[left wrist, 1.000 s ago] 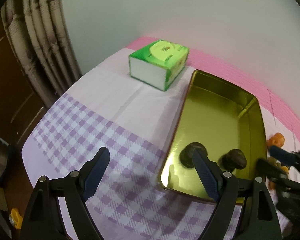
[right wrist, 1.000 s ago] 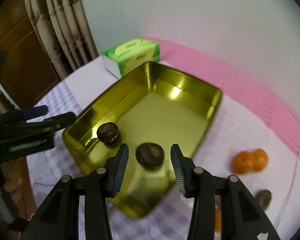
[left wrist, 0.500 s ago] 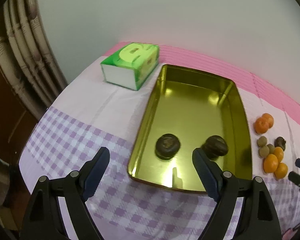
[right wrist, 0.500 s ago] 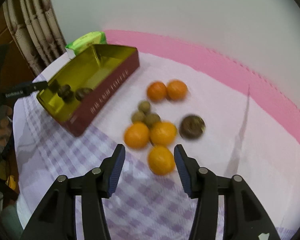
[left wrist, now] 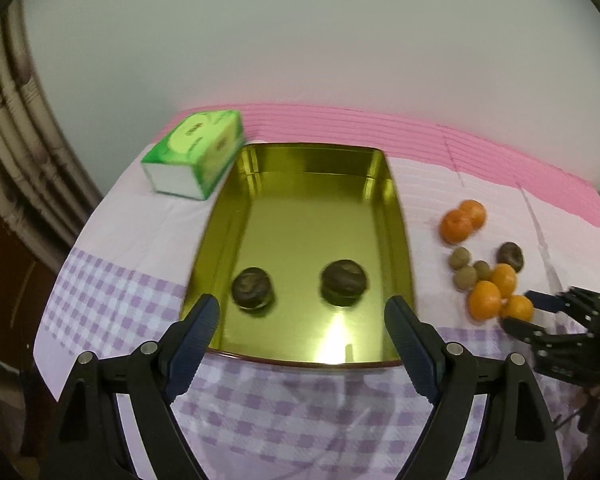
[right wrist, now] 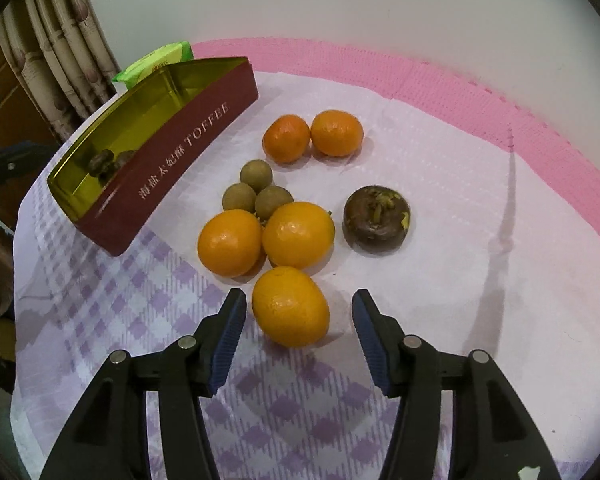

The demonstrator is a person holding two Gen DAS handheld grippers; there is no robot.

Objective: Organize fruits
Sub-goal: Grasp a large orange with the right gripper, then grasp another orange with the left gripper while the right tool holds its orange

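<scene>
A gold tin [left wrist: 312,224] with a dark red TOFFEE side [right wrist: 172,164] holds two dark brown fruits [left wrist: 253,289] [left wrist: 343,281]. To its right lie loose fruits: several oranges [right wrist: 290,305] [right wrist: 298,234] [right wrist: 230,242], three small tan-green round fruits [right wrist: 256,172], and one dark brown fruit [right wrist: 377,218]. My right gripper [right wrist: 298,322] is open, its fingers on either side of the nearest orange, not touching it; it also shows in the left wrist view [left wrist: 528,308]. My left gripper [left wrist: 302,328] is open and empty above the tin's near edge.
A green tissue box [left wrist: 194,152] lies behind the tin's left corner. The table has a white, purple-checked and pink cloth [right wrist: 440,152]. Curtains [right wrist: 64,40] hang at the left, a pale wall behind. The table's edge runs close on the left.
My right gripper moved from the tin to the loose fruits and came closer to the nearest orange. My left gripper swung right, so the tin sits centred and the loose fruits are in view.
</scene>
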